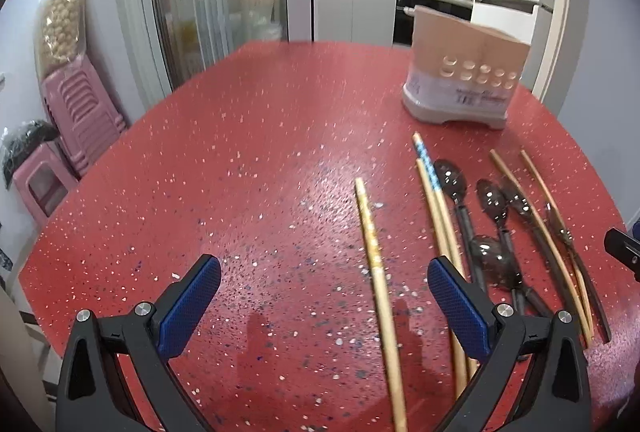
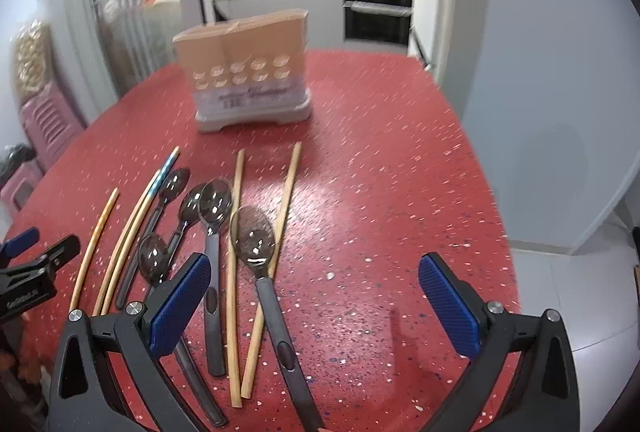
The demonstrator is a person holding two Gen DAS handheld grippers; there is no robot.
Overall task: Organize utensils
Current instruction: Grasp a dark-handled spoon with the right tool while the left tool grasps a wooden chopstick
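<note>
low over the red table (image 1: 248, 136), left tool (image 1: 324, 296) gaping wide, right tool (image 2: 314, 292) wide above spoons (image 2: 253, 236), chopsticks (image 1: 380, 280)

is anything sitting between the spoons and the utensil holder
Nothing visible does. Bare red table lies between the spoons and the utensil holder; the chopsticks lie alongside the spoons, not across the path.

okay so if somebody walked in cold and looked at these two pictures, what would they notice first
The speckled red table fills both views. On it lies a loose row of dark spoons and wooden chopsticks, some crossing each other. Behind them stands the tan utensil holder, upright and apart from them, while both open grippers, left and right, hover empty in front.
</note>
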